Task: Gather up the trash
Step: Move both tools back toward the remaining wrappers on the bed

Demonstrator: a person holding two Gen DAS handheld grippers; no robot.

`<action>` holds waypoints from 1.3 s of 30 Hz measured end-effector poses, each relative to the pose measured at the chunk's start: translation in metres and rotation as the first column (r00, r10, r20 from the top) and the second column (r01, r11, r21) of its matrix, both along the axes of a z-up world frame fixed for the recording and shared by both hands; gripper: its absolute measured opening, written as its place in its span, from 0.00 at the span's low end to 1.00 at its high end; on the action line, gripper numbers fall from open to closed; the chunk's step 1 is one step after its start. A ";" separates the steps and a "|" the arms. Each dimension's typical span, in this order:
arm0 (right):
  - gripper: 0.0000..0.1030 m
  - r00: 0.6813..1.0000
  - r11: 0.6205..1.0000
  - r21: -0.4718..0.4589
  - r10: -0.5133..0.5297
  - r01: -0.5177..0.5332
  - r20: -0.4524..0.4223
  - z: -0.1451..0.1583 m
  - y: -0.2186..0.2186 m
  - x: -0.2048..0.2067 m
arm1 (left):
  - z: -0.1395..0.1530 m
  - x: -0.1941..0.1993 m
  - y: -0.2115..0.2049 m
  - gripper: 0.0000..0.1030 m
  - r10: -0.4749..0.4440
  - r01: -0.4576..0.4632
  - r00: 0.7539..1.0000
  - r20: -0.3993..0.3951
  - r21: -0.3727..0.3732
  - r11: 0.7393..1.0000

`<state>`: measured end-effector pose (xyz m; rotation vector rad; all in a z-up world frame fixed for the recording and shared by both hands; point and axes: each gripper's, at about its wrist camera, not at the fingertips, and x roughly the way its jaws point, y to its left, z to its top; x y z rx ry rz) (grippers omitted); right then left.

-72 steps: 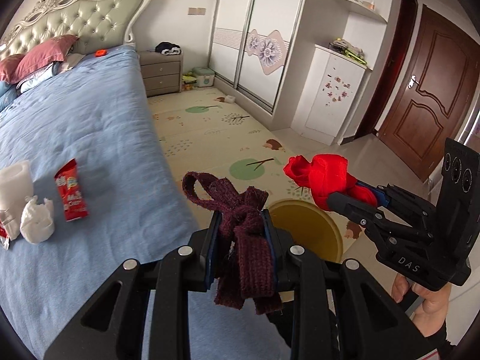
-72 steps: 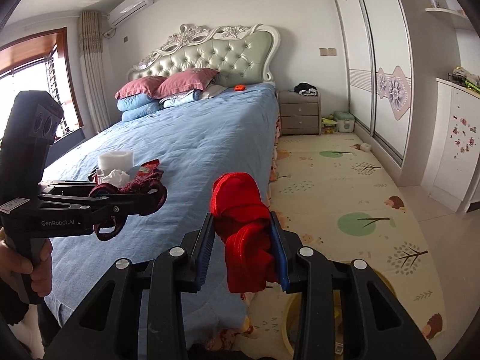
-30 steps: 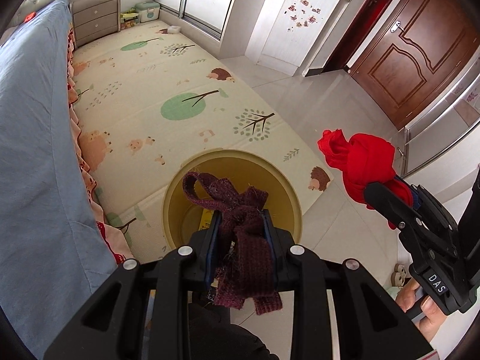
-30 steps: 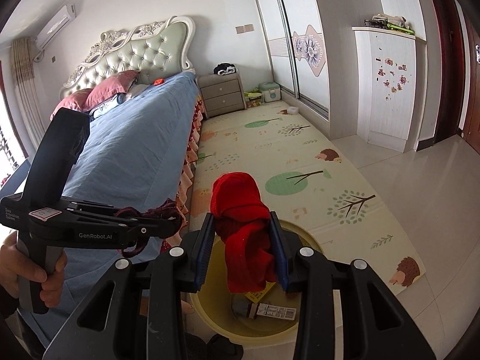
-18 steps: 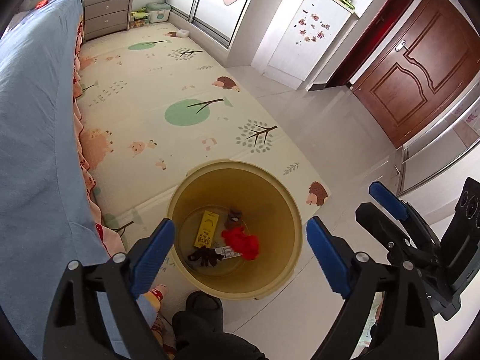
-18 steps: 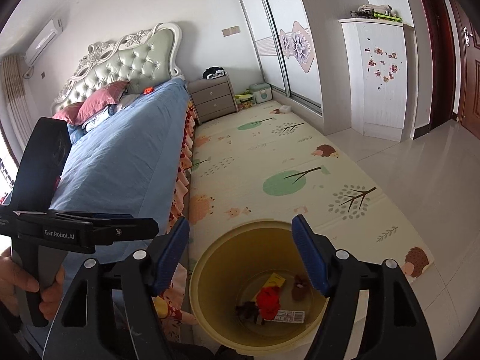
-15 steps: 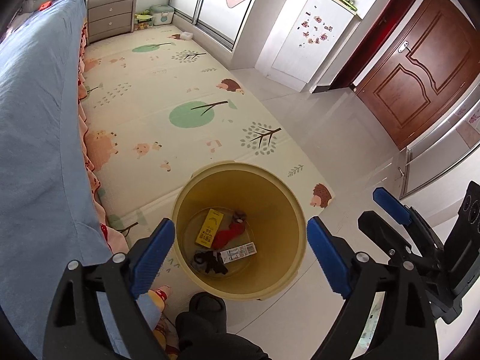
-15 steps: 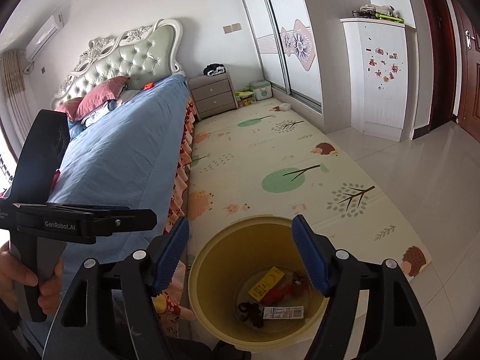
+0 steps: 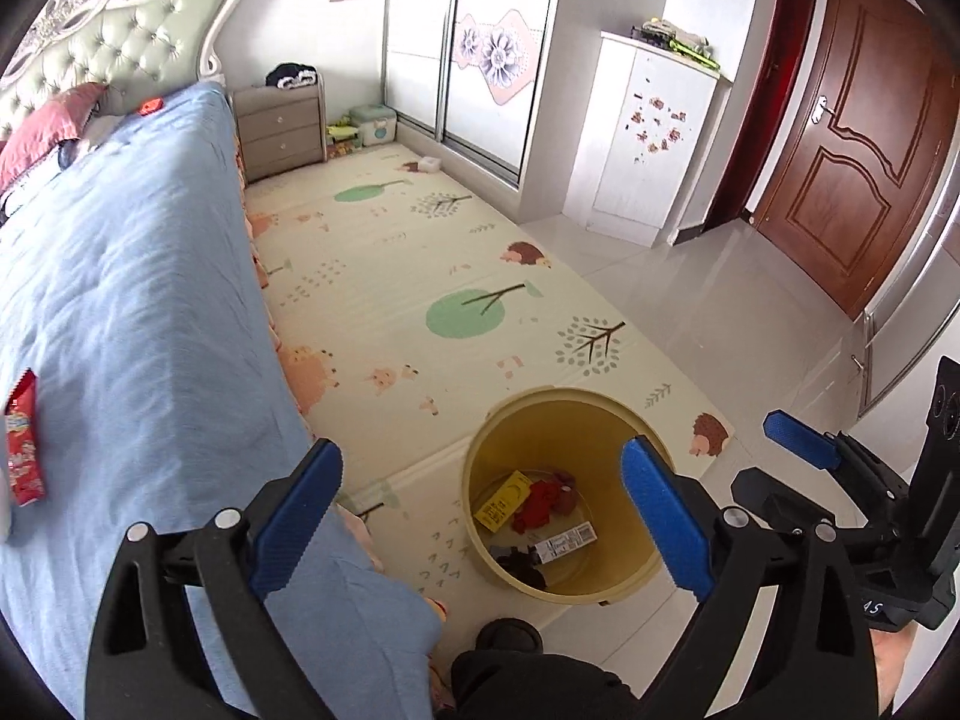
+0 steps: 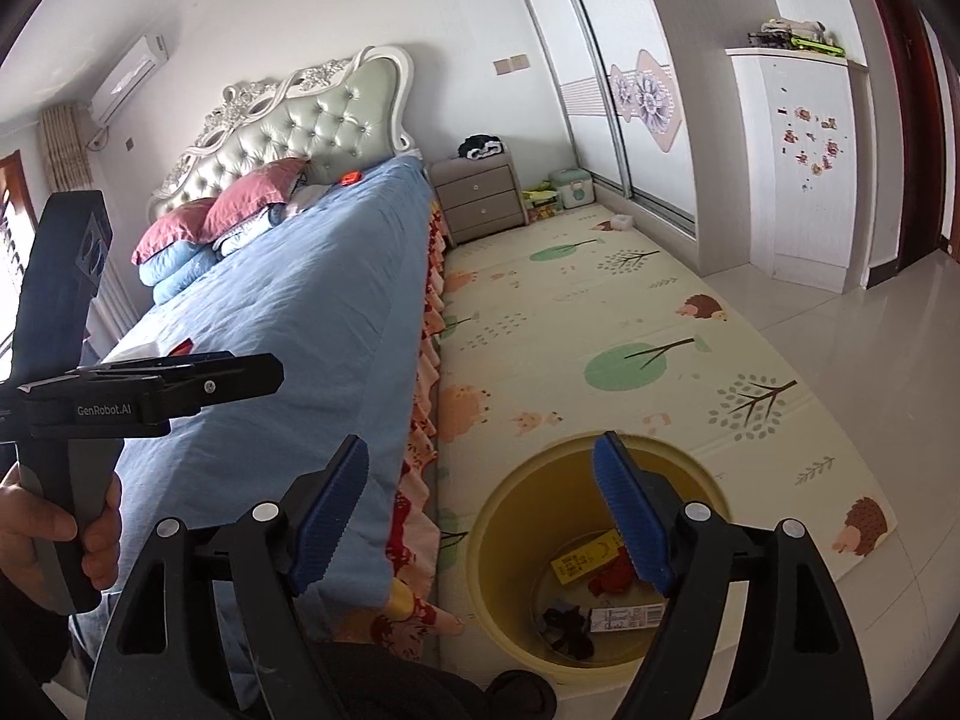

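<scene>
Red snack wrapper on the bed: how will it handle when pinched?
The red snack wrapper lies flat on the blue bedspread, so it is probably thin, light and floppy. Its printed film looks glossy, so it may slip between pads. The soft bedding beneath would likely give under a downward press.

A home bedroom is shown: a bed (image 10: 300,324) with a tufted headboard (image 10: 312,120) and pillows (image 10: 228,204), a nightstand (image 10: 480,192), sliding wardrobe doors (image 10: 630,90), a patterned play mat (image 9: 420,300) and a wooden door (image 9: 852,150).
</scene>
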<state>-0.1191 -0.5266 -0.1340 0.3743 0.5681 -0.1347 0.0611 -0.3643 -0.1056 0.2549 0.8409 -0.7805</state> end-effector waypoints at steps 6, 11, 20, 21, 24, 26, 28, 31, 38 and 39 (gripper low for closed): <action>0.83 0.994 0.995 -0.027 0.102 -0.101 0.045 0.023 0.050 0.025 | 0.023 0.004 0.068 0.96 0.108 -0.105 0.989 0.104 -0.031 0.994; 0.89 0.974 0.977 -0.084 0.206 -0.199 0.092 0.042 0.103 0.044 | 0.035 0.009 0.137 0.96 0.221 -0.216 0.963 0.157 -0.049 0.975; 0.92 0.916 0.920 -0.110 0.388 -0.377 0.102 0.061 0.198 0.090 | 0.039 0.033 0.260 0.96 0.407 -0.405 0.893 0.192 -0.053 0.913; 0.92 0.909 0.912 -0.110 0.405 -0.395 0.101 0.062 0.209 0.095 | 0.040 0.034 0.272 0.96 0.425 -0.422 0.885 0.190 -0.061 0.905; 0.92 0.886 0.888 -0.134 0.454 -0.440 0.098 0.066 0.241 0.107 | 0.042 0.038 0.310 0.96 0.478 -0.472 0.857 0.190 -0.083 0.878; 0.92 0.874 0.874 -0.161 0.476 -0.459 0.093 0.068 0.264 0.113 | 0.042 0.041 0.333 0.96 0.505 -0.496 0.841 0.192 -0.099 0.863; 0.92 0.862 0.858 -0.185 0.500 -0.479 0.086 0.069 0.282 0.122 | 0.040 0.046 0.352 0.96 0.525 -0.513 0.831 0.183 -0.114 0.851; 0.92 0.839 0.830 -0.212 0.540 -0.516 0.068 0.070 0.306 0.137 | 0.037 0.052 0.374 0.96 0.535 -0.516 0.832 0.144 -0.152 0.843; 0.92 0.783 0.758 -0.247 0.621 -0.603 -0.007 0.067 0.353 0.182 | 0.031 0.071 0.392 0.96 0.522 -0.498 0.847 0.106 -0.188 0.846; 0.92 0.780 0.750 -0.259 0.626 -0.609 -0.021 0.065 0.358 0.188 | 0.029 0.074 0.392 0.96 0.513 -0.489 0.852 0.107 -0.187 0.852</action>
